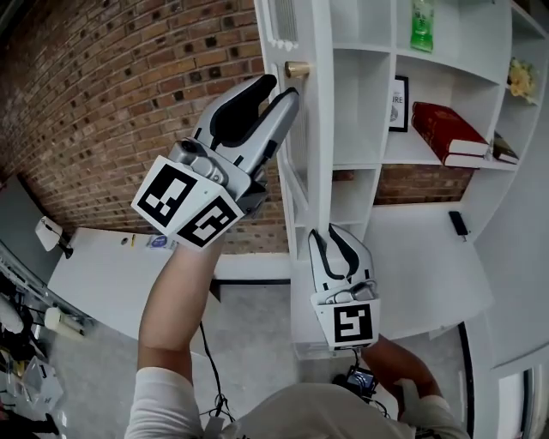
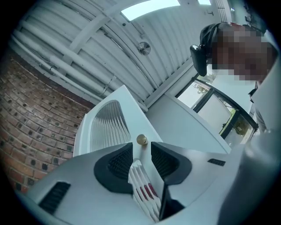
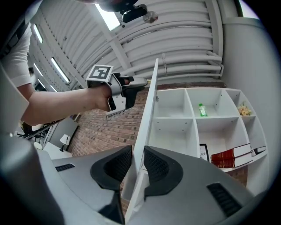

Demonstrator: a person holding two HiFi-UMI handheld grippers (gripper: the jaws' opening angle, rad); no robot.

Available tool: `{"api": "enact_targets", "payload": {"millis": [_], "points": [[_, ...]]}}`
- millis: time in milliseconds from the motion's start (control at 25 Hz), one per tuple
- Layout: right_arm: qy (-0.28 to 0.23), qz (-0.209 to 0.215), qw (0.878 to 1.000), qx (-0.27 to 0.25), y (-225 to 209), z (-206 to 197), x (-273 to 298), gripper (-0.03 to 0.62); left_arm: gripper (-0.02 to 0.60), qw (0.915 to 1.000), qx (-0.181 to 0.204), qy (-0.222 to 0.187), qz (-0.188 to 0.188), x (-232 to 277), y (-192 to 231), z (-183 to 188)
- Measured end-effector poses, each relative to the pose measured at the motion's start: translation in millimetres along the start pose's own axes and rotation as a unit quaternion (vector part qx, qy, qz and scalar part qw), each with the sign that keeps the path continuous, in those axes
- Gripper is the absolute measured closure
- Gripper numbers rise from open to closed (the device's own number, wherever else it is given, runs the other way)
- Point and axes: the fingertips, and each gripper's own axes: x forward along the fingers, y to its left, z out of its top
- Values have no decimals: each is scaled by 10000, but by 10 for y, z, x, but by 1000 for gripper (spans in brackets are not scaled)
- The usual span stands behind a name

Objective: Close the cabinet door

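The white cabinet door (image 1: 302, 146) stands open, edge-on to me, with a brass knob (image 1: 297, 69) near its top. My left gripper (image 1: 281, 88) is raised just below the knob. In the left gripper view its jaws (image 2: 141, 154) are open, with the door's edge between them and the knob (image 2: 141, 139) just past the tips. Lower down, my right gripper (image 1: 339, 244) is on the same edge. In the right gripper view the door (image 3: 149, 105) fills its jaws (image 3: 138, 160), with the pads against both faces.
The open white shelves hold red books (image 1: 446, 133), a green bottle (image 1: 421, 24) and a framed picture (image 1: 399, 103). A small black object (image 1: 459, 223) lies on the white ledge below. A brick wall (image 1: 111, 103) stands behind the door, with a white table (image 1: 111, 274) at the left.
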Motion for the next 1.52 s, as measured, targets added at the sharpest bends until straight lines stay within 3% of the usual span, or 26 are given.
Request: {"api": "enact_targets", "payload": {"millis": [200,720,1040,1320,1520], "points": [[-24,38,9999,136,-239,-62,-38,491,462,9997,149,-74,-191,310,-114,72],[-218,68,9982,557,-961,-247,-31,499,467,9981,291,351,-409,1056,-344,-228],[-204,69,9982,554,-1328,-379,24,497,491,9974,343,559,-303,1380,-437,-419],[-95,-288,9989,369,-1710,-518,-153,496,495,9962,223,801,-269,1793,-444,-729],[-18,-473,9984,309,-2076,-673,-361,496,497,9952,183,960,-10,2116,-356,-991]]}}
